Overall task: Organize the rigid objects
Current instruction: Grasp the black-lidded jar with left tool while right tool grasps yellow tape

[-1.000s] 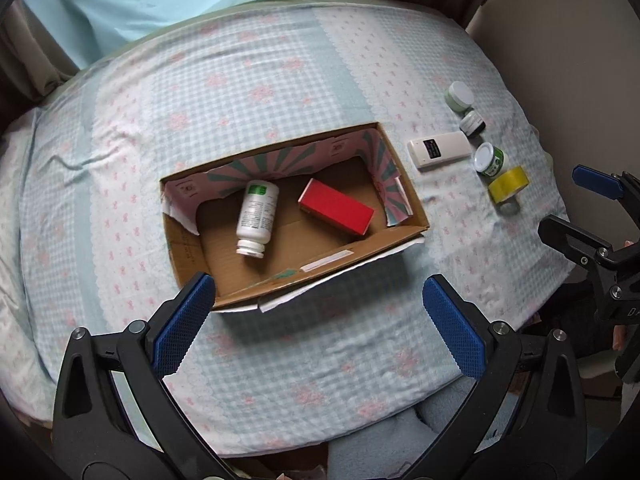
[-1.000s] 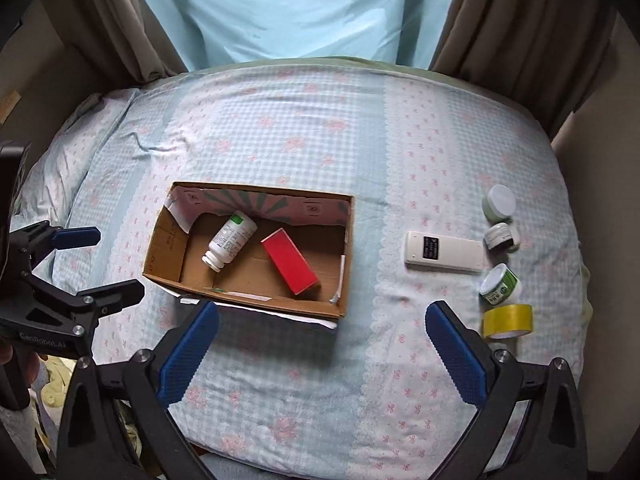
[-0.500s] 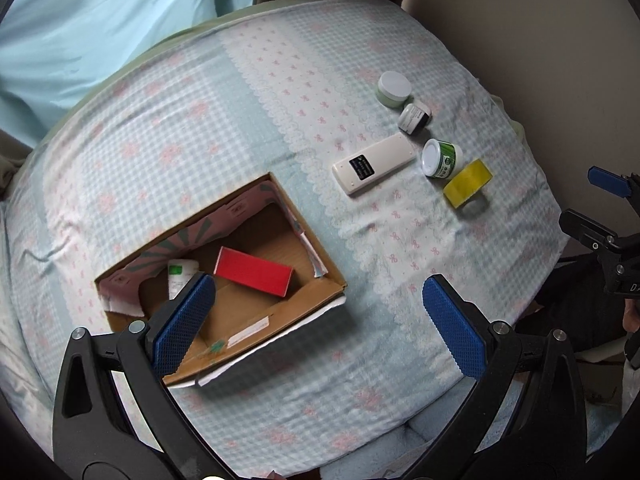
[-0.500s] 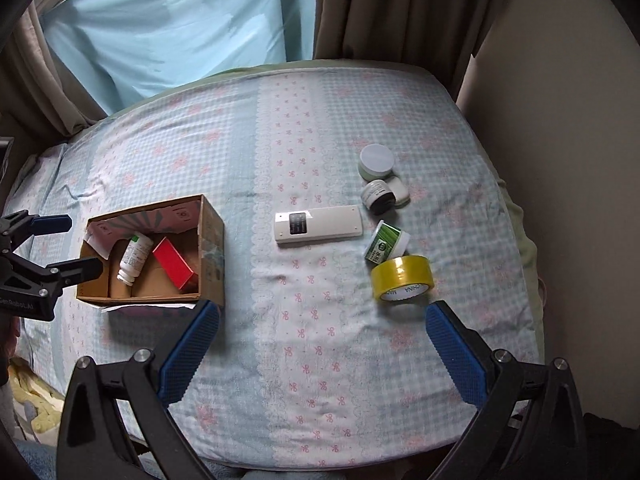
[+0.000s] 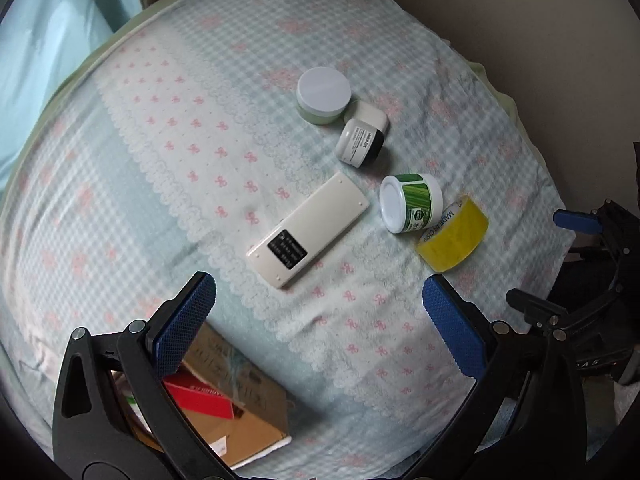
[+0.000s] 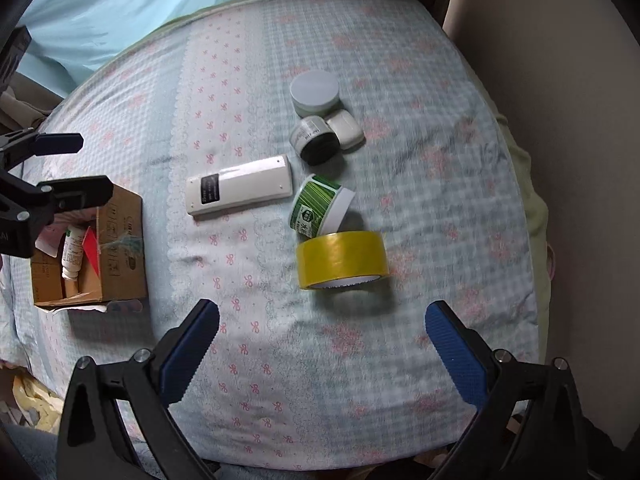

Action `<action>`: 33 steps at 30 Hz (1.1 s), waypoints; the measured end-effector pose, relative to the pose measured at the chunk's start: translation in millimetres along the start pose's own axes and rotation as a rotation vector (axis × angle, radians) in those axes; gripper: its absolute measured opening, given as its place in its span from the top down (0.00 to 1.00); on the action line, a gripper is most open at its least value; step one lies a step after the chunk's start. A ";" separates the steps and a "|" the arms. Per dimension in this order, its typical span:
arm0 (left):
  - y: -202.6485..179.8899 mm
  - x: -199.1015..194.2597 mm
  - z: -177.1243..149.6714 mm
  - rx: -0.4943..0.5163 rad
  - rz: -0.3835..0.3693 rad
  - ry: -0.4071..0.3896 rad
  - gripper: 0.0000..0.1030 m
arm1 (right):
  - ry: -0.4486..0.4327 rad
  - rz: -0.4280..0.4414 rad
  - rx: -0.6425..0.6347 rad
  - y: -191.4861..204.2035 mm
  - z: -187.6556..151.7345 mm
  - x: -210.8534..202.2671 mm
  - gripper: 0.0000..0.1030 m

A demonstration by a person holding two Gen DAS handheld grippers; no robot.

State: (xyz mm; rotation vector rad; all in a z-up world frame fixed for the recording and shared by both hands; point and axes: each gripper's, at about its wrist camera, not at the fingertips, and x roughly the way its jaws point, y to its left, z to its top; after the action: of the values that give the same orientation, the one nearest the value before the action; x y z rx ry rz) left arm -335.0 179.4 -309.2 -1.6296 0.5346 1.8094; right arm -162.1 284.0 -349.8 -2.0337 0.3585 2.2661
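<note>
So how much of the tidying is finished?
Two things already lie in the cardboard box: a white bottle and a red box. Both grippers, left and right, are open and empty. Still out on the bed: remote, yellow tape and several small jars.

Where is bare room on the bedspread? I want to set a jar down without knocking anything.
Free: the wide patch between the cardboard box and the remote, and the near strip in front of the yellow tape. Crowded: the right cluster, where the green-label tub, dark jar and white-lidded jar sit packed together.
</note>
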 end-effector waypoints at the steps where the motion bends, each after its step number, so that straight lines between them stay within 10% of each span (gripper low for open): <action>1: -4.2 11.5 11.7 0.019 0.003 0.015 0.00 | 0.022 0.003 0.006 -4.4 4.7 9.9 0.00; 11: -32.7 113.7 93.9 0.132 -0.015 0.132 0.00 | 0.188 0.054 -0.004 -31.9 40.2 90.7 0.00; 24: -43.0 173.8 114.8 0.118 -0.050 0.195 0.01 | 0.334 0.154 -0.096 -31.2 42.3 138.5 0.00; 30: -42.3 184.1 118.4 0.102 -0.046 0.194 0.20 | 0.332 0.171 -0.099 -33.8 36.8 140.9 0.05; 33: -47.0 191.4 117.8 0.120 -0.032 0.201 0.48 | 0.320 0.183 -0.093 -36.9 35.1 139.1 0.05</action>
State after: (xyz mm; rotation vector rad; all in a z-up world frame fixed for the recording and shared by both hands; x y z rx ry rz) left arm -393.3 328.1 -474.1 -1.7359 0.6892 1.5684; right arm -204.9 313.9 -488.5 -2.5150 0.4871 2.0810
